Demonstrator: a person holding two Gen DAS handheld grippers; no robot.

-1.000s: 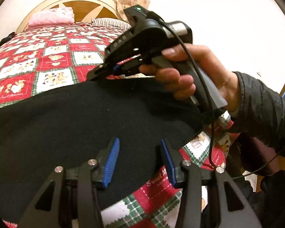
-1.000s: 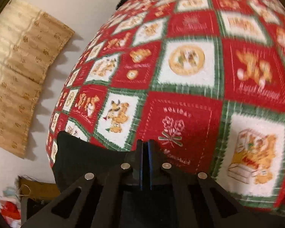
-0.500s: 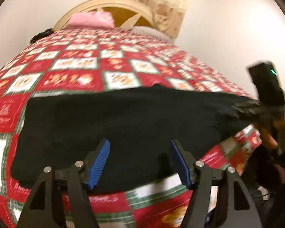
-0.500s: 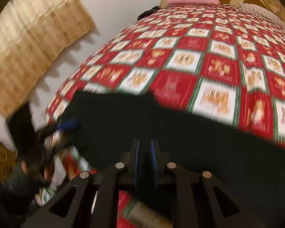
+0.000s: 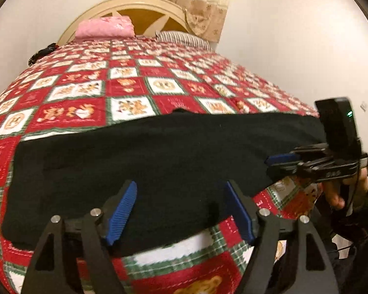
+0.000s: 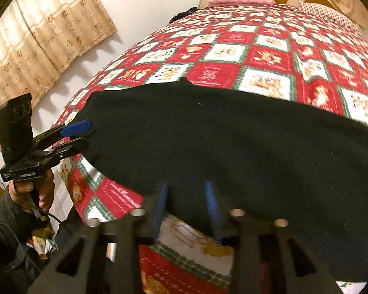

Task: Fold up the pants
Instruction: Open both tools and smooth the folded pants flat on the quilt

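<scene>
Black pants [image 5: 147,156] lie spread flat in a wide band across the near end of the bed; they also show in the right wrist view [image 6: 233,142]. My left gripper [image 5: 181,208] is open and empty, hovering over the pants' near edge. My right gripper [image 6: 186,208] is open and empty, just above the pants' near edge. In the left wrist view the right gripper [image 5: 277,164] sits at the pants' right end. In the right wrist view the left gripper [image 6: 83,134] sits at their left end.
The bed carries a red, white and green patchwork quilt [image 5: 135,90]. A pink pillow [image 5: 103,27] and a striped pillow [image 5: 184,38] lie by the wooden headboard [image 5: 144,17]. Curtains [image 6: 36,39] hang on the wall left of the bed.
My right gripper was shut on the pants; it has opened and let go. The pants now lie flat on the bed. Both grippers have drawn back toward the near edge.
</scene>
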